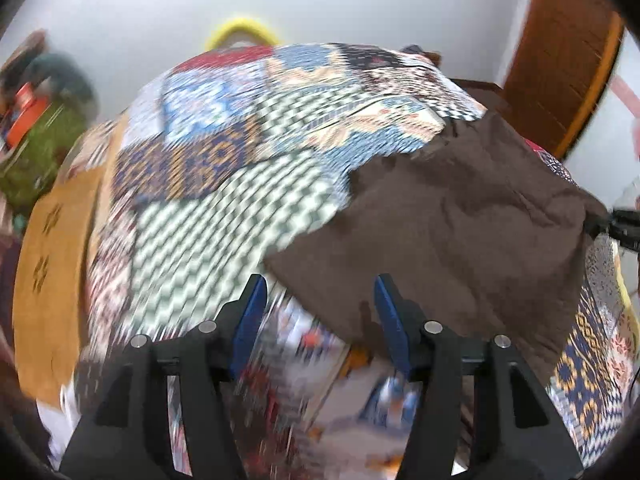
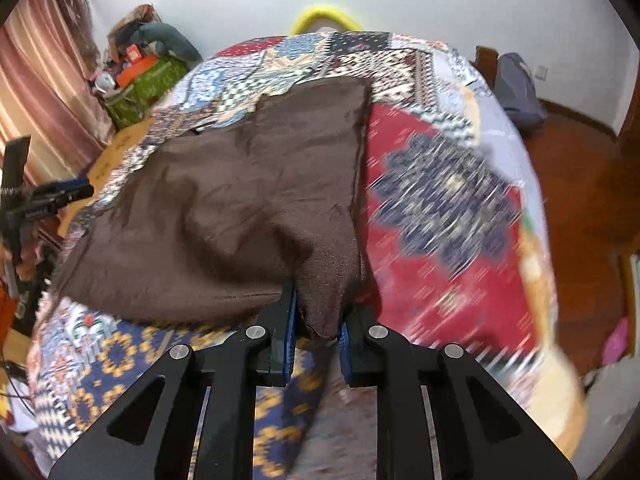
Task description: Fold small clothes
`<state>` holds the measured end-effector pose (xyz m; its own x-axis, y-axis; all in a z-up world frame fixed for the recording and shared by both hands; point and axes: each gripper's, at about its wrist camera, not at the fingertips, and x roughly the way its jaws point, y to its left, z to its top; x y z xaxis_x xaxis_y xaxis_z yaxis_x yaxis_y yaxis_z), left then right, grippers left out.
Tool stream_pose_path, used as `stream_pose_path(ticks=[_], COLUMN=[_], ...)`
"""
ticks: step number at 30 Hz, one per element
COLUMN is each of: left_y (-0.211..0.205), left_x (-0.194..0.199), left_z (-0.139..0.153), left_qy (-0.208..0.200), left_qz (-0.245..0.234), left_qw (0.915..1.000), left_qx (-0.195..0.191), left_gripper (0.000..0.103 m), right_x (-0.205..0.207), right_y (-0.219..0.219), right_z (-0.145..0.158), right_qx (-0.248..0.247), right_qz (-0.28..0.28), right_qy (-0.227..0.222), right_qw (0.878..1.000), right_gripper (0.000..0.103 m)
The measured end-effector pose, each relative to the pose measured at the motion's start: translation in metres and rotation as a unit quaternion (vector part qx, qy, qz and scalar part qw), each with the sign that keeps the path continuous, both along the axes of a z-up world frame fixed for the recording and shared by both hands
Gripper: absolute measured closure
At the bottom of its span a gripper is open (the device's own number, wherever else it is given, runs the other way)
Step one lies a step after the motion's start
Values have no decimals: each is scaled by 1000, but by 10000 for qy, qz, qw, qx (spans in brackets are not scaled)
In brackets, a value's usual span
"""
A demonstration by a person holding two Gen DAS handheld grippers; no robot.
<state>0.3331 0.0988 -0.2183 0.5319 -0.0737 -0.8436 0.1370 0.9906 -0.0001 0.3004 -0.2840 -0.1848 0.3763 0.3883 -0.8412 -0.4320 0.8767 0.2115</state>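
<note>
A corner of the brown garment (image 2: 224, 208), spread on the bed (image 2: 440, 184), is pinched in the right claw (image 2: 318, 320); the left claw (image 1: 320, 300) is held wide, empty, at the garment's near edge.

Both wrist views look steeply down, close over one brown garment (image 1: 460, 216).

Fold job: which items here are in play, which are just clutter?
In play:
- brown garment
- right hand-held gripper, shut on the garment's corner
- left hand-held gripper, open, empty
- patchwork bedspread, work surface

Clutter:
- green bag
- grey backpack
</note>
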Motion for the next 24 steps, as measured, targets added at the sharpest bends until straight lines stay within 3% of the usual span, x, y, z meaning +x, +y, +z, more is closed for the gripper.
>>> stream_pose_path(ticks=[3, 6, 9, 11, 12, 14, 16, 18, 21, 24], left_y=[-16, -33, -43, -47, -47, -41, -37, -36, -30, -23], left_x=[44, 80, 102, 113, 113, 113, 106, 94, 66, 31], left_z=[-13, -26, -39, -47, -47, -45, -42, -41, -36, -33], left_qy=[139, 327, 500, 540, 543, 637, 649, 702, 860, 1100], left_qz=[-412, -826, -1018, -1137, -1183, -1098, -959, -824, -371, 195], left_qw=[9984, 9943, 9913, 9889, 9877, 9837, 9838, 9871, 9908, 9883], left_qx=[-356, -583, -674, -783, -867, -1271, -1368, -1179, -980, -1037], left_gripper=[41, 27, 25, 35, 57, 81, 85, 85, 85, 85], right_x=[23, 38, 50, 57, 60, 63, 65, 60, 52, 32], right_y=[-1, 0, 2, 3, 4, 4, 4, 5, 6, 6], right_z=[0, -2, -4, -5, -5, -5, -1, 4, 13, 24], right_qx=[-263, -376, -486, -573, -618, -603, -521, -405, -219, 39], right_qz=[19, 59, 159, 201, 199, 136, 23, -28, -41, 32], right_qy=[-122, -161, -230, -313, -415, -537, -618, -679, -655, -587], right_qw=[9996, 9991, 9984, 9977, 9970, 9966, 9967, 9969, 9976, 9983], right_gripper=[88, 88, 88, 88, 88, 87, 84, 84, 82, 75])
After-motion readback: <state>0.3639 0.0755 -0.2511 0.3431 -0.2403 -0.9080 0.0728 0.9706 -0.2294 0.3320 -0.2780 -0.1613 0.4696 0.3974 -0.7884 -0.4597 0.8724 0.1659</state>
